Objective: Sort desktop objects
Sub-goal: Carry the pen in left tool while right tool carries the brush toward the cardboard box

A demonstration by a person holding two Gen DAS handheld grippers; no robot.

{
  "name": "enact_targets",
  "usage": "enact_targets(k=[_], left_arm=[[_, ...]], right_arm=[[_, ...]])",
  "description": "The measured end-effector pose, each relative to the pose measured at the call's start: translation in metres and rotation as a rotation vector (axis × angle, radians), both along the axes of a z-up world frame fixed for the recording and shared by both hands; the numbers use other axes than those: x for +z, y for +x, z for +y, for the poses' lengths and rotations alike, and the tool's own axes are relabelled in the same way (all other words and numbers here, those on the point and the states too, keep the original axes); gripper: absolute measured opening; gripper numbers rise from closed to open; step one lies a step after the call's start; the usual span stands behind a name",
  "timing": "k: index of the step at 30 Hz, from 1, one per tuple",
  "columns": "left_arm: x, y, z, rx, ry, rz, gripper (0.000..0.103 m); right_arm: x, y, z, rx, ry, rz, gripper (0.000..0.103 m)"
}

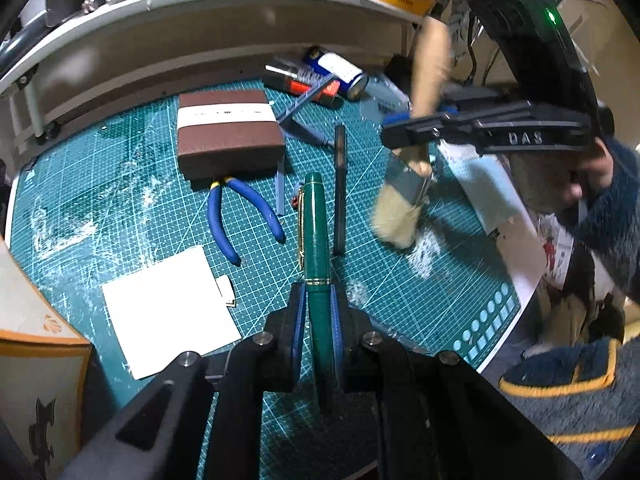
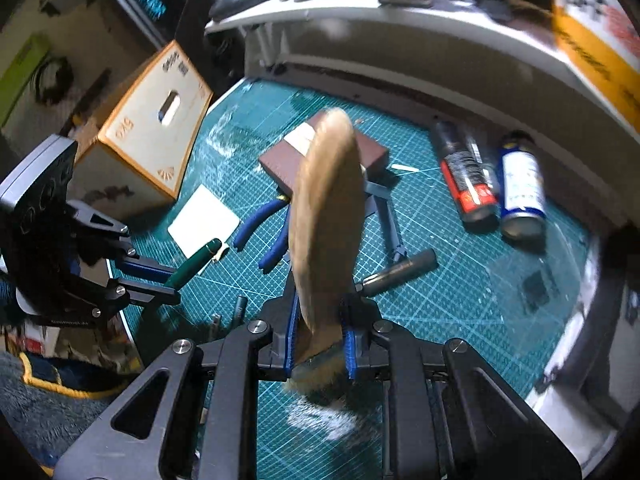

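Green gold-trimmed fountain pen [image 1: 318, 264] | clamped lengthwise in left gripper [image 1: 320, 312] jaws, clear of desk | wooden-handled bristle paintbrush [image 2: 326, 216] clenched by right gripper [image 2: 320, 340], bristles down | both apparently lifted for sorting.

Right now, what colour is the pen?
Dark green with gold trim; the pen shows best in the left wrist view.

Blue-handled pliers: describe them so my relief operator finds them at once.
Start at the teal cutting mat and find the brown box with a white band lying on it. The pliers lie at its near edge, head by the box, handles splayed toward a white card. Nothing else has two curved blue grips.
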State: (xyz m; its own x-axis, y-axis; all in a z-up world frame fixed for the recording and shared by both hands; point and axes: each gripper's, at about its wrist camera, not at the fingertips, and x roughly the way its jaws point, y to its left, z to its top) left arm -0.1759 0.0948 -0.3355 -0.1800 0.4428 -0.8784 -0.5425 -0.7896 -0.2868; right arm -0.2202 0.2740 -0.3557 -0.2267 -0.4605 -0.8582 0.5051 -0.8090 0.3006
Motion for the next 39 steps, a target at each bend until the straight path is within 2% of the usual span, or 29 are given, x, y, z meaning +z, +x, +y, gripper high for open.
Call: enact_targets(k=[6,15,21,24,28,35,39], left_arm=[[0.019,0.008,-0.007,0.038,0.029,0.029,0.012],[0.05,0.019,-0.016,0.104,0.02,0.091,0.012],[0.082,0.03,-0.02,0.135,0.029,0.153,0.012],[0.098,0.037,-0.023,0.158,-0.002,0.214,0.012],[0.116,0.044,-0.032,0.223,-0.01,0.257,0.012],[0.156,0.065,-0.048,0.276,-0.032,0.352,0.012],[0.174,0.076,-0.061,0.323,-0.032,0.378,0.012]], right_arm=[[0.022,0.023,0.017,-0.109,-0.047,0.023,0.017],[0.058,0.055,0.015,-0.184,-0.03,0.08,0.017],[0.086,0.083,0.01,-0.242,-0.034,0.11,0.017],[0.102,0.1,0.006,-0.269,-0.016,0.132,0.017],[0.12,0.123,0.0,-0.334,0.056,0.163,0.017],[0.151,0.162,-0.004,-0.481,0.062,0.193,0.017],[0.172,0.184,-0.009,-0.558,0.084,0.22,0.017]])
